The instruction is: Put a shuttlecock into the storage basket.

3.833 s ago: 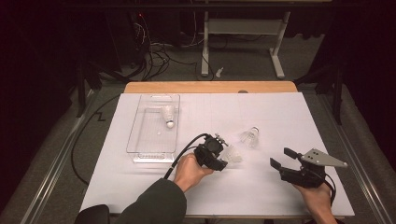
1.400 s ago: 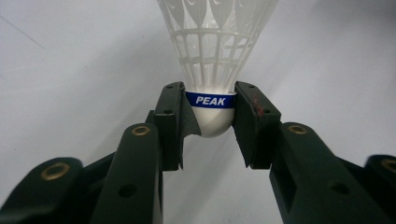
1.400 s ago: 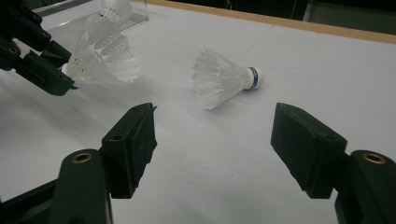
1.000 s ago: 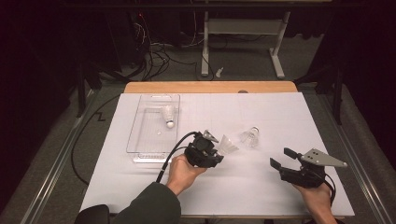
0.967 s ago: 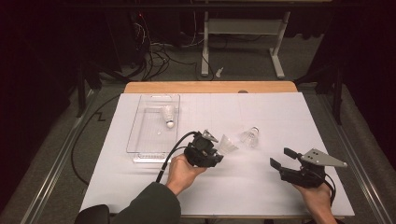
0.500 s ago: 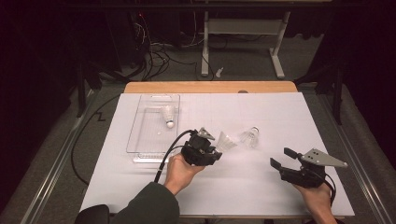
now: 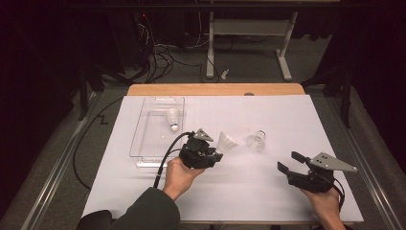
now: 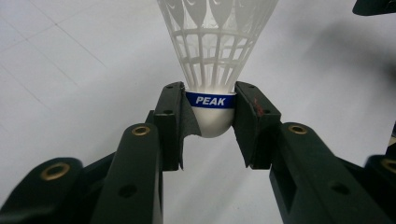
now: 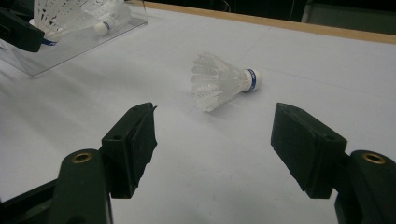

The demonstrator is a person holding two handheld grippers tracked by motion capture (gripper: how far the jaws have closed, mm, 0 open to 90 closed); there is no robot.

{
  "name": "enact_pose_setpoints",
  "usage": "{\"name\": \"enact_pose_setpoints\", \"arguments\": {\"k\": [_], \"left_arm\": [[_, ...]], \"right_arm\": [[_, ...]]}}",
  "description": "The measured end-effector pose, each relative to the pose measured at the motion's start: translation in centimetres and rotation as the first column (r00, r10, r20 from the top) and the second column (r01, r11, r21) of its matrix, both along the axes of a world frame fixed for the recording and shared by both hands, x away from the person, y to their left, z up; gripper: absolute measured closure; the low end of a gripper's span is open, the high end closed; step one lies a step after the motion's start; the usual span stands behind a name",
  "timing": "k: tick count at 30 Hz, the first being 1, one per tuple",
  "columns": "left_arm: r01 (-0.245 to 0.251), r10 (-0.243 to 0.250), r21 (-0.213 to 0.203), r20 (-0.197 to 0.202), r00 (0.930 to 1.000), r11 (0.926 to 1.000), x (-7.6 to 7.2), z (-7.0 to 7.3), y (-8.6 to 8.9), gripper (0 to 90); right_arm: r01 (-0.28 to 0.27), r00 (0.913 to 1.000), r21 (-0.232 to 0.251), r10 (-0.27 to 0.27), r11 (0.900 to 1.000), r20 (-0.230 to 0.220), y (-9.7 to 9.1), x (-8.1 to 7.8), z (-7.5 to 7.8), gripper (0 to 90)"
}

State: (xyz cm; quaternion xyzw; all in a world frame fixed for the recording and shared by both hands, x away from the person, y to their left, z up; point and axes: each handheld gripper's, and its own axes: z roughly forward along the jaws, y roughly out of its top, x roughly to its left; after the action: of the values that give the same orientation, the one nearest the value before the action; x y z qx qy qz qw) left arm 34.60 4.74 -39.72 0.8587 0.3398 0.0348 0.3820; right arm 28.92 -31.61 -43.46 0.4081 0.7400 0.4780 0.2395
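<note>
Left claw is clamped on a shuttlecock at its cork, mid-surface beside the tray. Best carry it level, cork gripped squarely, then release low inside. Right claw waits, jaws apart, near the surface's right edge.

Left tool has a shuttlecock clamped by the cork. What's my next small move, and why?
Probably carry the left tool left toward the clear tray. Its jaws are shut on the held shuttlecock at the cork, one shuttlecock in the tray already lies there, and the tray sits just left of the tool.
</note>
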Motion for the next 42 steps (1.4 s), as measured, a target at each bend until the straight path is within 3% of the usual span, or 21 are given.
{"name": "enact_pose_setpoints", "arguments": {"k": [31,42], "left_arm": [[-0.058,0.059,-0.015,0.027,0.9979,0.9982,-0.3,0.6,2.5,65.2],[-0.075,0.076,-0.044,0.025,0.9968,0.9962,-0.3,0.9,3.6,65.2]], "right_arm": [[0.003,1.0,0.006,-0.003,1.0,0.0,0.0,0.0,0.0,31.1],[0.002,1.0,0.006,-0.002,1.0,0.001,0.0,-0.1,0.0,31.1]]}}
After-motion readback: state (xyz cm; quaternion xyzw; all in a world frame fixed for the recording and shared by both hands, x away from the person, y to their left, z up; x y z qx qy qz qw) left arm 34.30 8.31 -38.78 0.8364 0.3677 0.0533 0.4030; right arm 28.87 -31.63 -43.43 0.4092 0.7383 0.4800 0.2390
